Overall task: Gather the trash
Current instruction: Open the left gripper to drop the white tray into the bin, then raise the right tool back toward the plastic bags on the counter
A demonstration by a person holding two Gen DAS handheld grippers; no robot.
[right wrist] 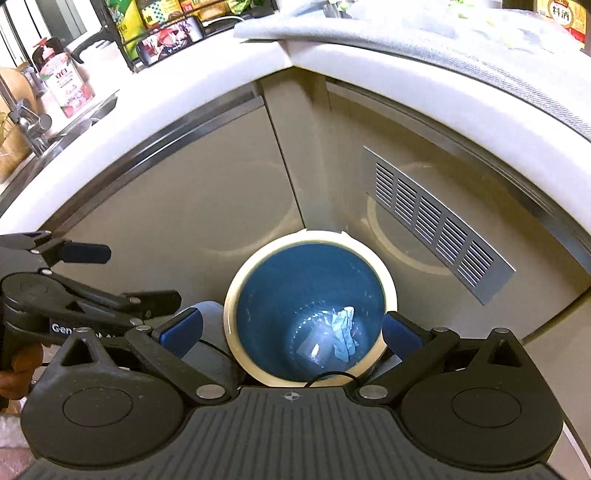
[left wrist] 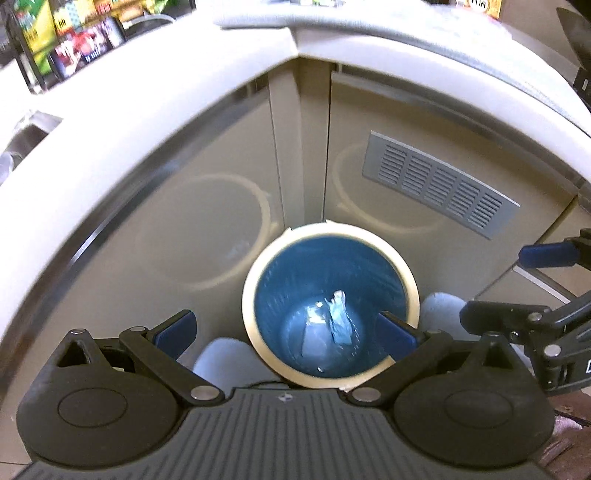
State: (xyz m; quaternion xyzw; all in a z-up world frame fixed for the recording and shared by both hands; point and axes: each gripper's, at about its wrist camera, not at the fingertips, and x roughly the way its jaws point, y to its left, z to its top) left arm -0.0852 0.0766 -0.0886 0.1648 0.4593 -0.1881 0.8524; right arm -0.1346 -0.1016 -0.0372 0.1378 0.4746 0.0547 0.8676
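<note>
both tools, left (left wrist: 286,334) and right (right wrist: 291,332), gape wide over the bin (left wrist: 255,280) (crumpled scraps (left wrist: 338,321) below, blurred).

My home kitchen, corner worktop (right wrist: 177,122) over cabinet doors (right wrist: 192,221), sink tap (right wrist: 31,125), soap bottle (right wrist: 64,83), food packets (right wrist: 147,18), bin (right wrist: 310,306) below.

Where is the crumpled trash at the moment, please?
In both wrist views the crumpled trash lies at the bottom of the blue bin, which stands in the cabinet corner, left of the vent.
</note>
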